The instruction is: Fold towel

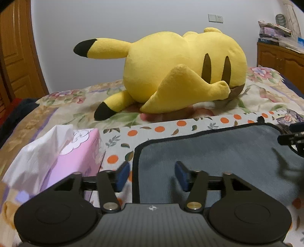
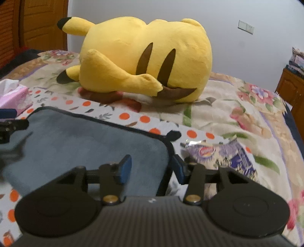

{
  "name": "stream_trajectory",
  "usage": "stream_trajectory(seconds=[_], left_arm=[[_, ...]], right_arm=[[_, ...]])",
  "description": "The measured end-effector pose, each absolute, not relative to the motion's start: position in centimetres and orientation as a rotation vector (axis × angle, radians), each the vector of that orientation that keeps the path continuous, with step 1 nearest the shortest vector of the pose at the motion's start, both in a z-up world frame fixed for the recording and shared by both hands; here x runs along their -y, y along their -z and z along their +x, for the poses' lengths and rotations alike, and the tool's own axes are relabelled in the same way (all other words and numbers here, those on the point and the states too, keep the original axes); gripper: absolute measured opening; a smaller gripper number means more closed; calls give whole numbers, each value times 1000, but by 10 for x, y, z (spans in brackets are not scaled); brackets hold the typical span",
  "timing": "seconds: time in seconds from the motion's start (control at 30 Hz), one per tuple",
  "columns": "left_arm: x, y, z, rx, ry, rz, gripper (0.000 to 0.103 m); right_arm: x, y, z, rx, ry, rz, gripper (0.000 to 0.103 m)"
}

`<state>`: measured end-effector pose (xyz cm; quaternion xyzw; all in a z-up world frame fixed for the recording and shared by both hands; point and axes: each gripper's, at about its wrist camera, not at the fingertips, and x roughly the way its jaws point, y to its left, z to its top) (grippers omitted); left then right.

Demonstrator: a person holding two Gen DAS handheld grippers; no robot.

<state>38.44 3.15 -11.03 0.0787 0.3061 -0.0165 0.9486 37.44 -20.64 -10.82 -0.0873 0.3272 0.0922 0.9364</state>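
The grey towel (image 1: 218, 152) lies flat on the bed (image 2: 218, 98), on an orange-dotted cloth (image 1: 152, 131) in front of the plush (image 1: 180, 70). Its long axis seems to run across the plush's front, side to side. The left hand-held gripper (image 1: 152, 175) straddles its left edge, spread wide; the right hand-held gripper (image 2: 153, 168) likewise gapes over the right edge. Likely step: taking hold. Next, both must close on the near corners.

wall: plain white (image 1: 133, 17), with a switch plate (image 1: 215, 18)
door: wooden (image 1: 13, 47), at left
cabinet: wooden (image 1: 279, 58), at right
bed: floral cover (image 2: 237, 114)
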Motion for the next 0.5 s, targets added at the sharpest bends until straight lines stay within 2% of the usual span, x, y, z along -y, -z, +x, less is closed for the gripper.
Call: stream_trajectory(seconds=[0.07, 0.23, 0.37, 0.5], left_arm=[[-32, 108, 374, -622, 44, 149, 66], [-32, 107, 354, -648, 51, 147, 71], [-29, 101, 339, -646, 54, 150, 85], [-25, 94, 326, -646, 60, 146, 88]], right_arm=[[207, 109, 365, -682, -200, -162, 49], [206, 112, 338, -700, -213, -135, 53], [204, 112, 317, -708, -224, -127, 57], [201, 104, 298, -701, -240, -128, 57]])
